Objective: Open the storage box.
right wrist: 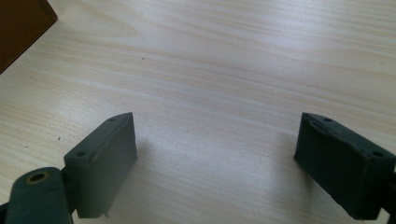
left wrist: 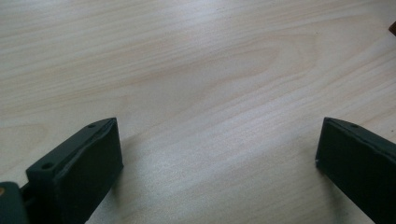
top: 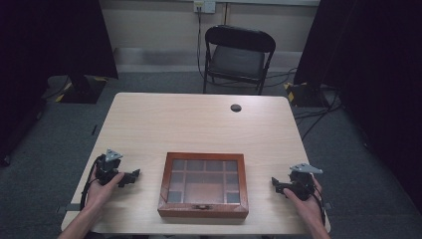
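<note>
Looks like nothing's been started yet, as far as I can tell. The left gripper [top: 133, 176] sits near the table's [top: 199, 119] left edge, jaws spread wide, holding nothing. The wooden box [top: 203, 209] with the glass lid is dead center at the near edge, lid closed, latch facing the person. The right gripper [top: 276, 183] mirrors the left one, also wide open and empty, close to the right edge. Both sit well apart from the box, with plenty of bare tabletop behind it.

Pale wood-grain table [top: 199, 124], smooth with a soft sheen; reddish glossy wooden box [top: 203, 209] with glass-paned lid.
</note>
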The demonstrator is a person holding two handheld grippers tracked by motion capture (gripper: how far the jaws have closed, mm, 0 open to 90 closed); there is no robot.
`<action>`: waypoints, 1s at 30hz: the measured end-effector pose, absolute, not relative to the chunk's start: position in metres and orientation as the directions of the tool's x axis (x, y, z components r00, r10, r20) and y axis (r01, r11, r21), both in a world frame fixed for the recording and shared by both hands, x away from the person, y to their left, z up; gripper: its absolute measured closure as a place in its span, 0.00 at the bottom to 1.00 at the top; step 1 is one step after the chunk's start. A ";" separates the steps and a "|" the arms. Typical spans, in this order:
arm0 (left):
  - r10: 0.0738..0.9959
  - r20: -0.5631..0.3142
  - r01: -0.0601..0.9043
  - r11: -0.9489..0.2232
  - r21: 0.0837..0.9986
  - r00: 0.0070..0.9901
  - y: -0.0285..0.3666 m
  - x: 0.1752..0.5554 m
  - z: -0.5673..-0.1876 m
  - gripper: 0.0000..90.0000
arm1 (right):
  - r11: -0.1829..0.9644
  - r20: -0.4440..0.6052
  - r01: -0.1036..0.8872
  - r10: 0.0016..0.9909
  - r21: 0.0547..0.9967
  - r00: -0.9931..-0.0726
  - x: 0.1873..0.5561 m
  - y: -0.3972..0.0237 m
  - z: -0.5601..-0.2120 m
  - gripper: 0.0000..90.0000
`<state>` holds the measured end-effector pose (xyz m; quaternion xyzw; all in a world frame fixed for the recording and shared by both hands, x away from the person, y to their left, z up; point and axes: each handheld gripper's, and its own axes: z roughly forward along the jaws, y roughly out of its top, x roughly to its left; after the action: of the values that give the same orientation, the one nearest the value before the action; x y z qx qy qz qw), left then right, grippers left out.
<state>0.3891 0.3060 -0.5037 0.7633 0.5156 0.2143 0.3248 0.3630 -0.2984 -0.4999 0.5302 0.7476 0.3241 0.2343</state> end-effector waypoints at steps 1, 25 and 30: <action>0.926 -0.008 0.648 -0.257 0.717 0.376 0.306 0.389 -0.504 0.00 | 0.228 -0.007 0.641 0.945 0.733 -0.328 0.363 -0.298 -0.500 0.13; 0.925 -0.008 0.647 -0.259 0.717 0.379 0.306 0.390 -0.504 0.00 | 0.266 0.086 0.552 0.843 0.791 -0.530 0.349 -0.265 -0.450 0.46; 0.925 -0.007 0.647 -0.259 0.717 0.379 0.306 0.390 -0.504 0.00 | 0.271 0.124 0.515 0.784 0.813 -0.609 0.344 -0.246 -0.436 0.56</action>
<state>0.3896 0.3062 -0.5037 0.7641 0.5143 0.2141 0.3252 0.3438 -0.2457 -0.4356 0.4150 0.7822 0.4387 0.1532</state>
